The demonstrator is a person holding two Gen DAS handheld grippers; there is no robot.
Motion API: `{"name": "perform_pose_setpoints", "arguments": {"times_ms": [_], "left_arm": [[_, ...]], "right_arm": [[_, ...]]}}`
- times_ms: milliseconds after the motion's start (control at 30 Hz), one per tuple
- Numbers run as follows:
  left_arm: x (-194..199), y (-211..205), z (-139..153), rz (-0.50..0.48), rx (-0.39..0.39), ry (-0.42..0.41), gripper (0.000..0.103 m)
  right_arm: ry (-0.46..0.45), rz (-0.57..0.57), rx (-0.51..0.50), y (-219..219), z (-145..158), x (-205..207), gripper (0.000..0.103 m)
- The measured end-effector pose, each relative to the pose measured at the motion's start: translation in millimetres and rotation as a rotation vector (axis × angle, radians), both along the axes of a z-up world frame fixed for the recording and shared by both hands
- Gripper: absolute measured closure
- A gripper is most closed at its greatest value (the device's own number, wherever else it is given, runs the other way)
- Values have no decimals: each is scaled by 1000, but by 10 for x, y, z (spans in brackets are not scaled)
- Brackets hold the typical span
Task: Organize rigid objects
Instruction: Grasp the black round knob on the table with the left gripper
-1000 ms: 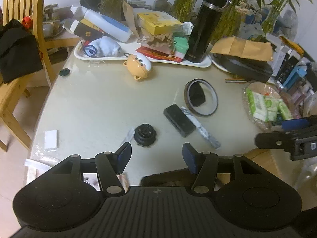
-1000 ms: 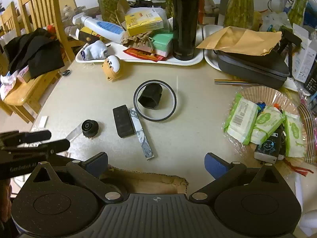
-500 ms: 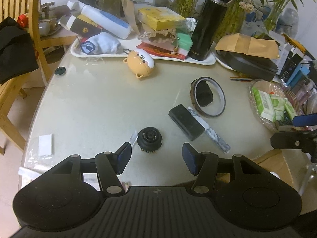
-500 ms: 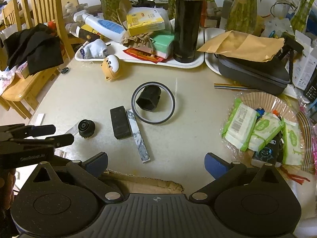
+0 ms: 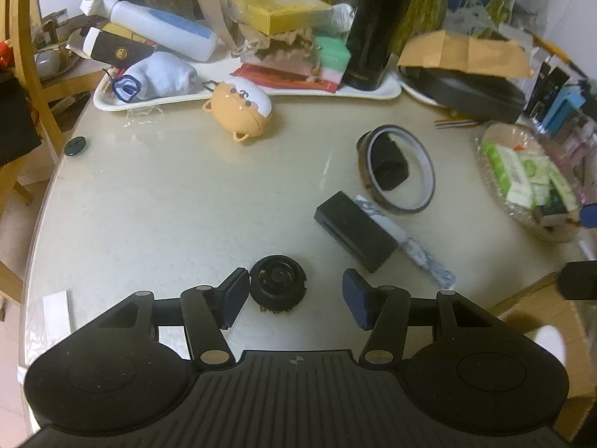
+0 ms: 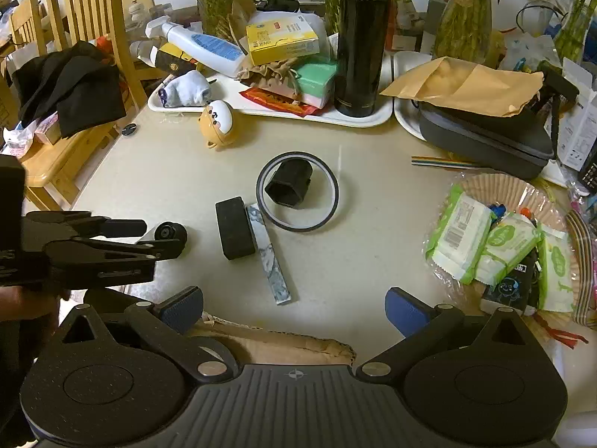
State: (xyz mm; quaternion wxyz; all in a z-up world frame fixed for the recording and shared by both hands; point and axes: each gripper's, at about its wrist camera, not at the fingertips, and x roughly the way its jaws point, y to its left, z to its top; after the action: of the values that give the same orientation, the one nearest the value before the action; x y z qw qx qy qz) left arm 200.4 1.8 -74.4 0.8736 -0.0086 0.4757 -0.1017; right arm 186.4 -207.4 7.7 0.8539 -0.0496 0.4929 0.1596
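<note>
Hand-held gripper on my left is what I am steering now: its jaws stand apart and empty, with the small round black ribbed knob lying between them, close against the left blue pad and clear of the right one. I cannot tell whether that left pad actually touches it. The right hand-held gripper hangs with its jaws wide apart over the near edge, holding nothing.

From the left wrist view, working down in size: the pale beige round surface carries everything. At twelve o'clock sits the long white tray crowded with bottles and boxes, the tall black flask standing on its right end. Around one o'clock lies the thin black ring of tape with a black hexagonal cap inside it. Nearer, the black rectangular block lies just beside a grey marbled flat strip, the two touching along one side. The knob is the smallest piece, at six o'clock, nearest me.

I judge the step in hand to be grasping that knob. To do it well I would shift the left tool slightly toward nine o'clock so the knob sits centred, lower until the pads span its ribbed rim, then close evenly. Closing off-centre would probably push the knob sideways across the smooth top or make it tip.
</note>
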Motion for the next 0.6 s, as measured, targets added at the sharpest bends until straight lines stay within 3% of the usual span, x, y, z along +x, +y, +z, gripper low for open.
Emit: {"name": "perform_pose_setpoints", "arguments": {"times_ms": [333, 400, 600], "left_arm": [[161, -101, -115, -4, 83, 33, 60], [177, -102, -115, 3, 96, 30, 72], [141, -142, -61, -9, 103, 32, 74]], "right_arm": [[4, 2, 8, -13, 10, 1, 0], [6, 2, 8, -15, 5, 4, 0], [-1, 5, 7, -4, 15, -5, 0]]}}
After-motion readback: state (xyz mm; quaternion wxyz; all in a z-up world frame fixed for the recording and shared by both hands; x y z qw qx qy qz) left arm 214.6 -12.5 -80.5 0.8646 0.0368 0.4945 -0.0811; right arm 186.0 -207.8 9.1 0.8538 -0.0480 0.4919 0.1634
